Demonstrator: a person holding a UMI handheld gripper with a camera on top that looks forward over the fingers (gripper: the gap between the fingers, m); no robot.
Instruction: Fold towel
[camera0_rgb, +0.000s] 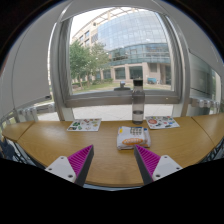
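No towel shows in this view. My gripper (114, 162) is open and empty, its two fingers with magenta pads (82, 159) spread wide above the near part of a wooden table (100, 145). A small packet with an orange and white label (133, 137) lies on the table just ahead of the fingers, nearer the right one.
A dark bottle with a light cap (138, 104) stands beyond the packet. Printed sheets lie at the far left (84, 125) and far right (162, 123) of the table. A large window (120, 55) with a building and trees outside is behind.
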